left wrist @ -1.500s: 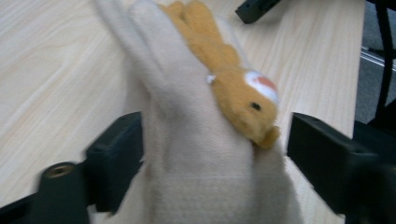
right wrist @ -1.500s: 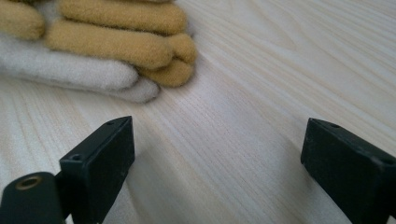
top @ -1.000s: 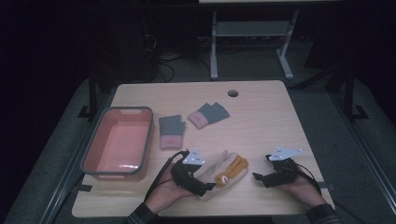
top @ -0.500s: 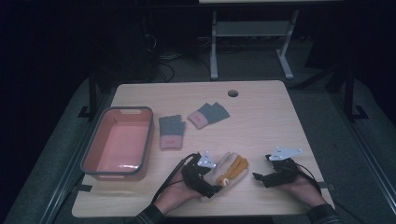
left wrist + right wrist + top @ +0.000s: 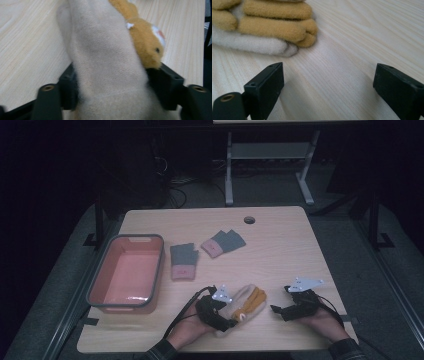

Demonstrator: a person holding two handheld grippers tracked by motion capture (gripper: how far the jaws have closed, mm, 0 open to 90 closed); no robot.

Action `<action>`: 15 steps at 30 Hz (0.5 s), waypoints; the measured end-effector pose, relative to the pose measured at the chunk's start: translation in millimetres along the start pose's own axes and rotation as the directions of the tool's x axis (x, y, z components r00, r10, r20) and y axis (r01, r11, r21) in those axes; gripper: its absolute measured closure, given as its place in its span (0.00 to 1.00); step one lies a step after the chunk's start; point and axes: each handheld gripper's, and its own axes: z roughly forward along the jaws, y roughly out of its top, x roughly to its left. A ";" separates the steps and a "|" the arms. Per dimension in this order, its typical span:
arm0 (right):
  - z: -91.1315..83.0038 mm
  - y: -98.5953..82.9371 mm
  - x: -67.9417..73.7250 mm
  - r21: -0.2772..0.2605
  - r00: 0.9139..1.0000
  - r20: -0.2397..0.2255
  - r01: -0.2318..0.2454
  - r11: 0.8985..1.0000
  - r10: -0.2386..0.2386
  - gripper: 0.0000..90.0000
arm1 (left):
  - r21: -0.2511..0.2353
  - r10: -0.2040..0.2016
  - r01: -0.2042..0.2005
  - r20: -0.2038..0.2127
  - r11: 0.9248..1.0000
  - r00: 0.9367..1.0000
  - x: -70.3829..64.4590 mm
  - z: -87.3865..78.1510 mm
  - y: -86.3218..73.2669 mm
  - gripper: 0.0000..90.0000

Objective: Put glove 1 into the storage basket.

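A fuzzy cream and orange glove pair [image 5: 250,301] lies near the table's front edge, in the middle. My left gripper [image 5: 226,314] is at its near end, and in the left gripper view the cream fabric [image 5: 105,62] fills the gap between the jaws, which press on both its sides. An orange plush part with a small dark eye [image 5: 146,47] lies beside the cream one. My right gripper [image 5: 276,310] rests to the right of the pair, open, with bare wood between its fingers [image 5: 329,85]. The orange glove fingers [image 5: 274,27] lie just beyond its left jaw.
A pink bin [image 5: 159,270] with a grey rim stands at the left of the table. Two grey and pink fingerless gloves [image 5: 183,260] [image 5: 223,242] lie apart mid-table. A cable hole [image 5: 249,220] is at the back. Bare wood stretches to the right.
My left gripper has slid right and forward onto the near end of the fuzzy glove pair. The right gripper has stayed where it was.
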 end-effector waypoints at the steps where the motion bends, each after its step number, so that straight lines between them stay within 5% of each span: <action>1: 0.0 0.0 0.0 0.000 1.000 0.000 0.000 1.000 0.000 0.11 | -0.009 -0.010 0.010 0.004 1.000 1.000 -0.2 0.2 0.1 0.39; 9: 0.0 0.0 0.0 0.000 1.000 0.000 0.000 1.000 0.000 0.11 | -0.002 -0.052 0.053 0.076 0.999 0.996 9.5 -2.8 -0.5 0.75; 15: 0.0 0.0 -0.1 -0.001 1.000 0.001 0.001 1.000 -0.001 0.11 | -0.004 -0.065 0.066 0.103 0.998 0.992 11.9 -3.8 -0.3 0.84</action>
